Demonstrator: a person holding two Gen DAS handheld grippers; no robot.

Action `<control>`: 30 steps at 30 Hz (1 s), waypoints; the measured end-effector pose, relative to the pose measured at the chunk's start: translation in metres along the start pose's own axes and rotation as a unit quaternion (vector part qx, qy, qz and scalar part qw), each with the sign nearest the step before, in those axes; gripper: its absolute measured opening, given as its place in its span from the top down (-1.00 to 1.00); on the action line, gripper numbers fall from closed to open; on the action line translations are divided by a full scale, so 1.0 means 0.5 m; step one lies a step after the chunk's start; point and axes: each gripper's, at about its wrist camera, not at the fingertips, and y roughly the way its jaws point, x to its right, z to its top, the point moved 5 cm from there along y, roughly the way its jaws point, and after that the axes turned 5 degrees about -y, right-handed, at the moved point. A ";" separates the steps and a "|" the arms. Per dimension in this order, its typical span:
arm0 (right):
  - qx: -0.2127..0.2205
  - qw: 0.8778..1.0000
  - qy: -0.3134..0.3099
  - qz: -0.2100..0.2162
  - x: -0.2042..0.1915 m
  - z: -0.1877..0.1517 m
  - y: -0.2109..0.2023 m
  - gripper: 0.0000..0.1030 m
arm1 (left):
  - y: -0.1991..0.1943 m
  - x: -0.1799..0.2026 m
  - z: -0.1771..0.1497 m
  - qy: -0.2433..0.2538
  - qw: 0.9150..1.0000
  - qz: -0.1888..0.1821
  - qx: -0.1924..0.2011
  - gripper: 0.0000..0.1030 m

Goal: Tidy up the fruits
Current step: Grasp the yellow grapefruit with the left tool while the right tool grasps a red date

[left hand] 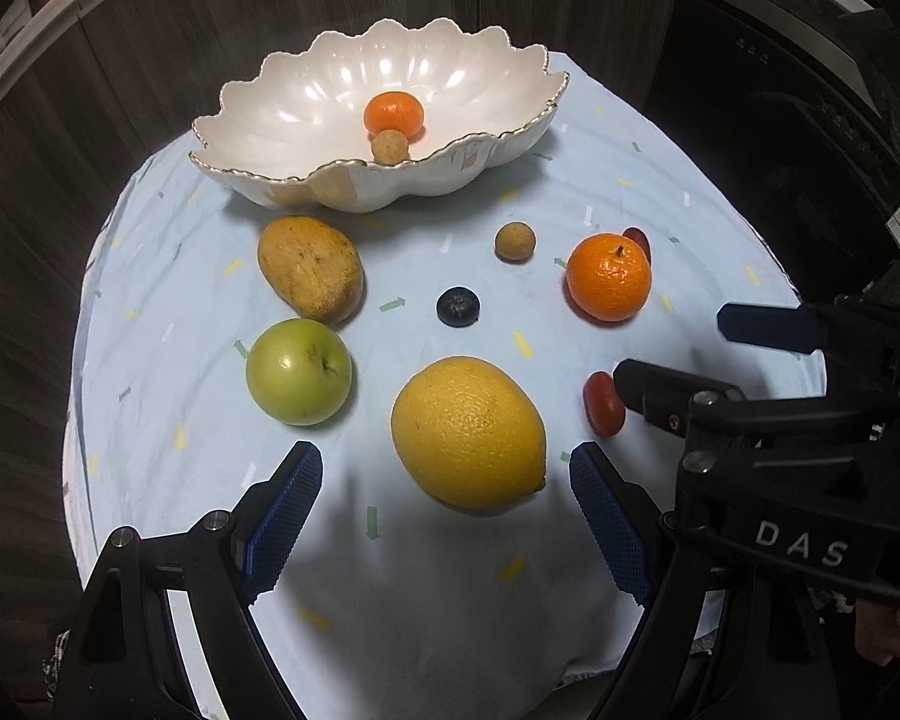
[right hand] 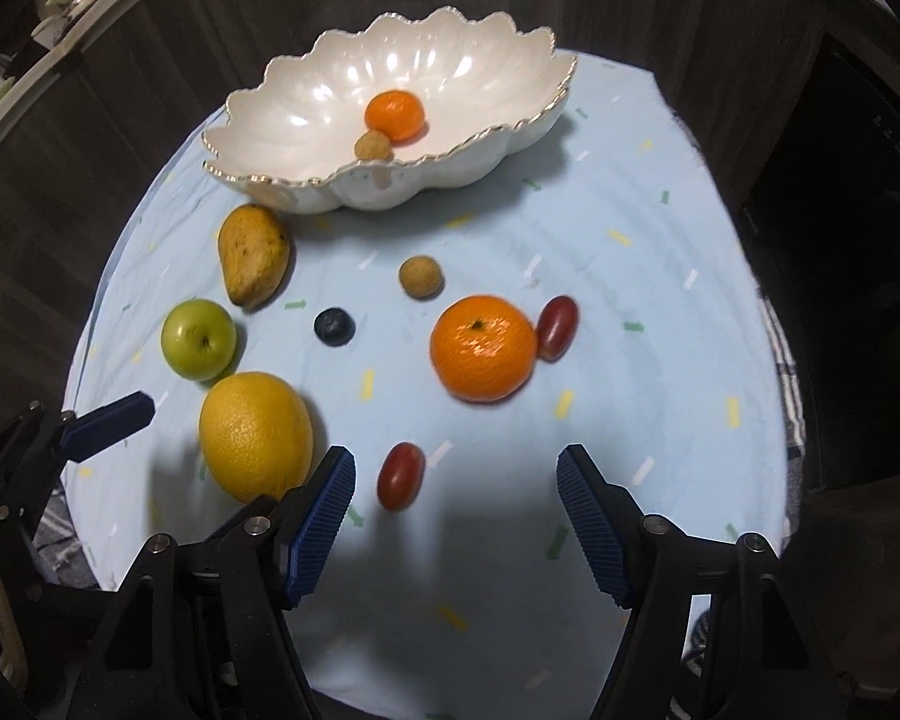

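Observation:
A white scalloped bowl [left hand: 390,192] [right hand: 330,192] at the back holds a mandarin [left hand: 393,114] and a small brown longan [left hand: 389,146]. On the blue cloth lie a mango [left hand: 310,267], a green apple [left hand: 298,371], a blueberry [left hand: 458,306], another longan [left hand: 515,242], a mandarin [left hand: 609,277] [right hand: 483,348] and a big lemon [left hand: 468,432] [right hand: 256,435]. My left gripper [left hand: 444,468] is open, the lemon's near end between its fingertips, untouched. My right gripper [right hand: 456,465] [left hand: 672,345] is open over a red grape tomato [right hand: 400,476] [left hand: 603,403], which lies near its left finger.
A second red tomato [right hand: 557,327] rests against the loose mandarin's right side. The round table's cloth [right hand: 660,360] drops off on every side. Dark wood panels stand behind, and a dark appliance [left hand: 780,120] is at the right.

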 end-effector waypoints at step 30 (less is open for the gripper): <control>-0.066 0.998 0.014 -0.011 -0.031 0.015 0.087 0.24 | 0.074 -0.007 -0.006 -0.011 1.000 -0.010 -0.021 -0.59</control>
